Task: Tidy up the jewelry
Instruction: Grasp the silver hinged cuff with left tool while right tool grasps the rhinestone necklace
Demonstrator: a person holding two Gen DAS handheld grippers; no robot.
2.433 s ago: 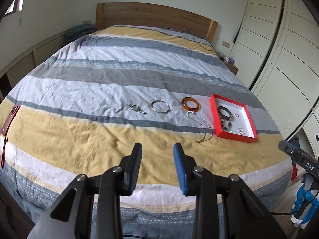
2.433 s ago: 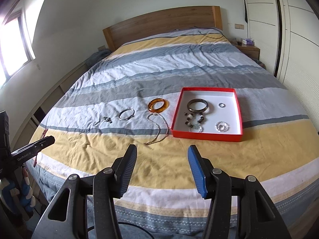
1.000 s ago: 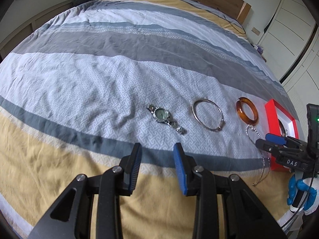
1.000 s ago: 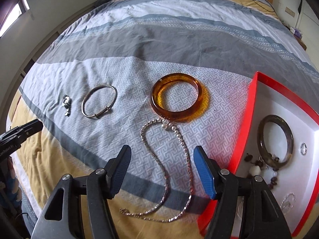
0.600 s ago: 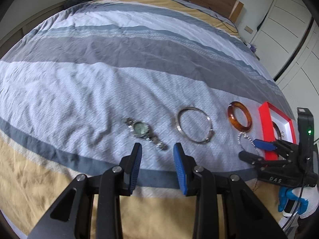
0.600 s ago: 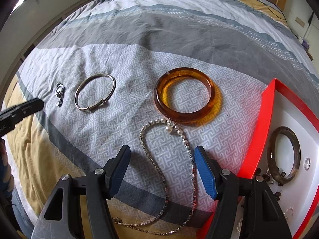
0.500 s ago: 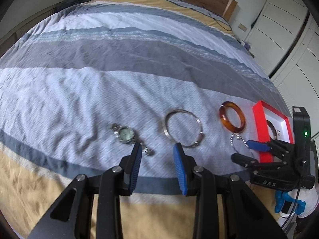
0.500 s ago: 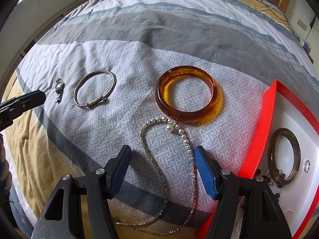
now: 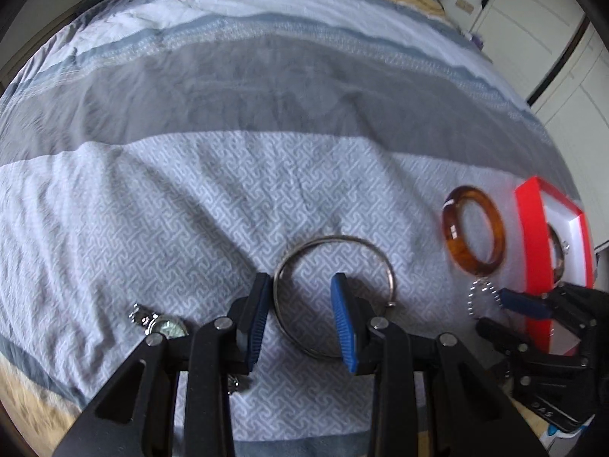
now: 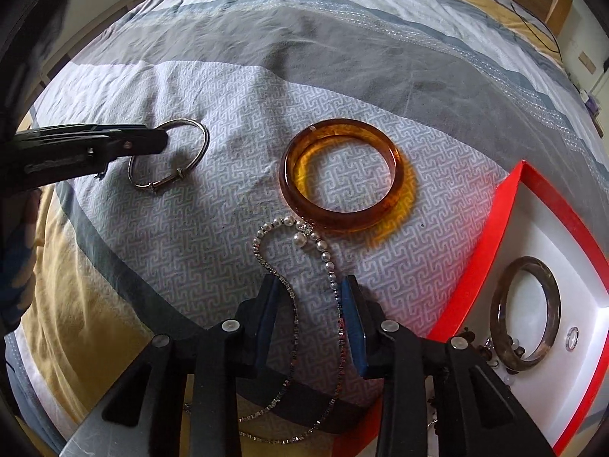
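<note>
Left tool (image 9: pixel 300 285) wide, straddling silver bangle (image 9: pixel 335 297) rim, right tool (image 10: pixel 310 289) parted around pearl necklace (image 10: pixel 300 266), on bed (image 9: pixel 228 190)

Open bedspread (image 9: pixel 266 175) beyond jewelry, red box (image 10: pixel 506 236) wall blocks right side

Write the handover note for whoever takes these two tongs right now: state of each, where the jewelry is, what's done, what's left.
Left tongs: open, empty, low over the thin silver wire bangle, one finger inside its ring, one outside.
Right tongs: open, empty, both strands of the pearl-and-rhinestone necklace between the fingers.
On the striped bedspread, still loose: the bangle, the necklace, the translucent amber bangle, and a silver wristwatch left of the left tongs.
Done: the red-rimmed white tray already holds a dark grey bangle, a small ring and beaded pieces.
Left: move the four loose items into the tray.
</note>
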